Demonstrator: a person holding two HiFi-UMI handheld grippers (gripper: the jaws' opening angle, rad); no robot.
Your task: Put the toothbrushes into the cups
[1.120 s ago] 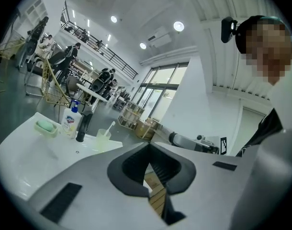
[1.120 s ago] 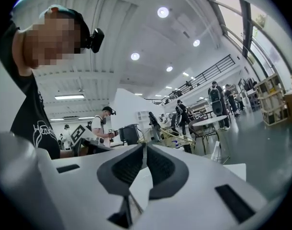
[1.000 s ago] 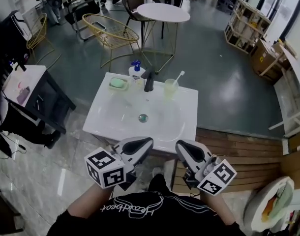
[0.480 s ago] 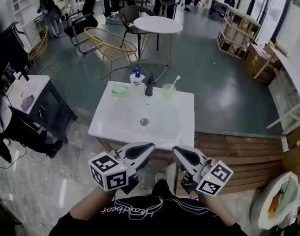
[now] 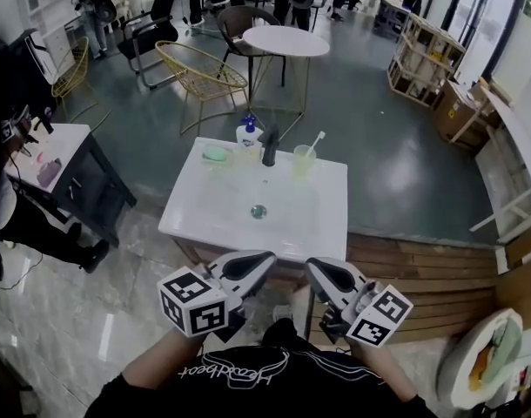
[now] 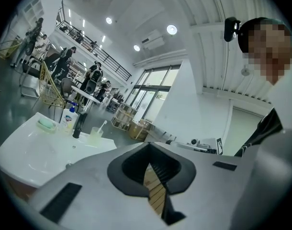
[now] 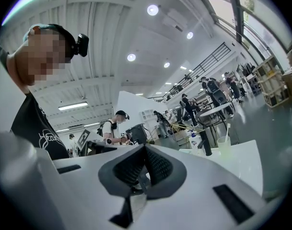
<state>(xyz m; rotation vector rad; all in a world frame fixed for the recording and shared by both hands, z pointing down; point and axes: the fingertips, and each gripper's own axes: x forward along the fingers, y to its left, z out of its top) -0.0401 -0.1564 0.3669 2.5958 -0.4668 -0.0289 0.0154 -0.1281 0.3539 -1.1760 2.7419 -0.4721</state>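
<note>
A pale yellow-green cup stands at the back of the white sink, right of the faucet. A white toothbrush leans inside it. The cup also shows far off in the left gripper view, and the cup in the right gripper view. My left gripper and right gripper are held side by side close to the person's body, short of the sink's near edge. They point level towards it. Both are shut with nothing between the jaws, as seen on the left gripper and right gripper.
A soap bottle, a dark faucet and a green soap dish line the sink's back edge. Behind stand a round table and a yellow wire chair. A dark side table is at left, wooden decking at right.
Both grippers have drawn back a little from the sink together with the person, so the sink sits farther up the head view. The jaws stay shut.
</note>
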